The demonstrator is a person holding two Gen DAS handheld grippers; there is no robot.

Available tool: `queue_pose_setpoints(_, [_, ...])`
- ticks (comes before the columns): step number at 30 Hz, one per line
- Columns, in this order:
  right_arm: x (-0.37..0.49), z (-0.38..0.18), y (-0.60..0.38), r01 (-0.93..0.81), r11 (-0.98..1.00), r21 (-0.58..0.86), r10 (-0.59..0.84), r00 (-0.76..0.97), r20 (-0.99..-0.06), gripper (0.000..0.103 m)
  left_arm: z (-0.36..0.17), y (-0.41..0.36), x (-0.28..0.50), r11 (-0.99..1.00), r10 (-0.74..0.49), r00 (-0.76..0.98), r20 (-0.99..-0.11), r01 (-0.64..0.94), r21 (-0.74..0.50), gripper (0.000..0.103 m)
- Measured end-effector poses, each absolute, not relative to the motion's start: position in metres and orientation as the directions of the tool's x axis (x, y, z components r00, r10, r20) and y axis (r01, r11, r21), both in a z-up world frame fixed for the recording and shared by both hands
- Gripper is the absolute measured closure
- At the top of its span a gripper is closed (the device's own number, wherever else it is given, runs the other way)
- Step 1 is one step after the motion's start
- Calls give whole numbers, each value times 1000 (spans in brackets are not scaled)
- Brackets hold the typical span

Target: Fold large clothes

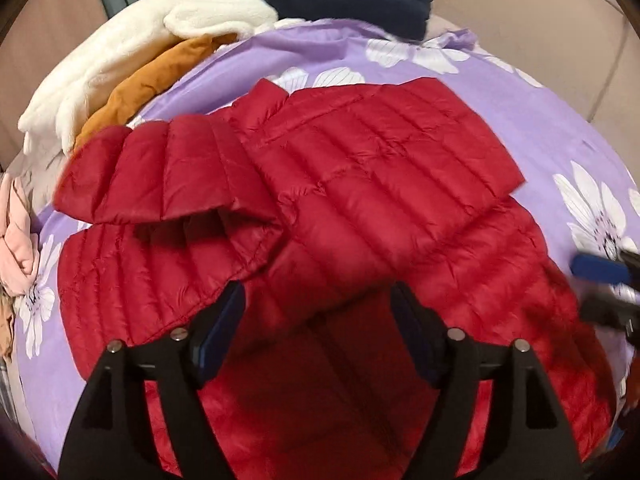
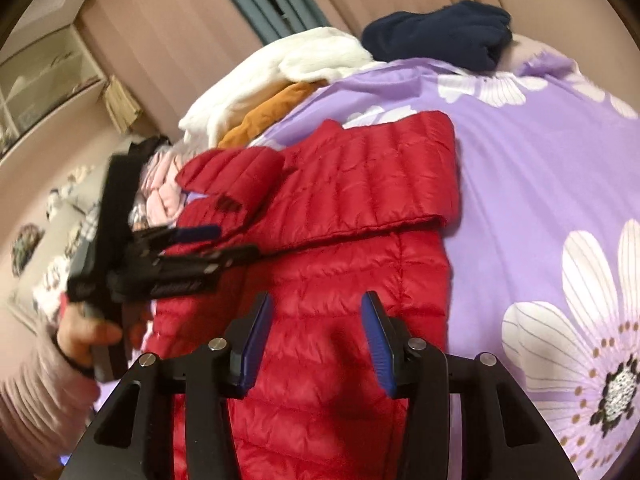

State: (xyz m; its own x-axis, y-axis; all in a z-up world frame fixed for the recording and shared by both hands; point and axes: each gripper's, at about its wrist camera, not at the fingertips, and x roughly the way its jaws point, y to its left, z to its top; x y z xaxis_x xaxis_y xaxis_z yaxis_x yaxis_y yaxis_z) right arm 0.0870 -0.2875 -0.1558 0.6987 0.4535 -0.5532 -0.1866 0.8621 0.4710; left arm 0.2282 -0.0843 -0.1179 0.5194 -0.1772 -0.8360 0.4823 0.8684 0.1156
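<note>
I see the red quilted puffer jacket (image 1: 360,200) lying partly folded on the purple floral bedsheet (image 2: 520,184), sleeves laid across its body. My left gripper (image 1: 316,308) hovers over it, jaws spread and empty. My right gripper (image 2: 316,320) hangs above the hem, jaws parted, gripping nothing. A white fleece (image 1: 132,52) sits piled behind.

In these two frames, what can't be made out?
- Hem of the red quilted puffer jacket: both views, hidden behind each claw's black frame.
- Left claw: right wrist view, motion-blurred.
- Right claw: left wrist view, cut off by the edge.
- Crumpled pink garment: left wrist view, cropped.
</note>
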Motion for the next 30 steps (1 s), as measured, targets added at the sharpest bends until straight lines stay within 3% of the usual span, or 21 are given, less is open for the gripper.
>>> queue_pose_setpoints(2, [92,-155,-287,-180,861,476,452,701,-551,57,-111,-75,220,872,-188,546,-816,475,116,27])
queue_pose_setpoints(7, [105,-145,-271,-245,863,442,474,695,-540,57,-101,-30,200,925,-265,575,-774,379,-36,24])
queue_pose_setpoints(15, [173,-112,-140,-523,852,8,431,694,-577,57,-117,66,195,985,-172,586,-792,79,-156,24])
queue_pose_setpoints(21, [226,-133,-59,-495,827,-267,244,744,-622,58,-118,97,183,972,-187,600,-778,-3,-236,24])
queue_pose_setpoints(22, [231,-134,-58,-483,835,-264,234,746,-624,64,-118,100,182,969,-193,601,-776,-10,-248,24])
queue_pose_setpoints(23, [237,-135,-61,-459,854,-246,225,751,-620,86,-118,103,181,965,-200,602,-773,-17,-263,24])
queue_pose_setpoints(24, [239,-133,-68,-434,875,-215,227,759,-610,95,-118,105,180,962,-203,603,-771,-23,-272,24])
queue_pose_setpoints(28, [231,-118,-119,-306,952,11,264,804,-533,97,-119,111,177,956,-207,609,-766,-40,-290,23])
queue_pose_setpoints(30, [226,-117,-164,-269,927,261,368,785,-498,97,-120,111,176,950,-222,607,-763,-40,-309,23])
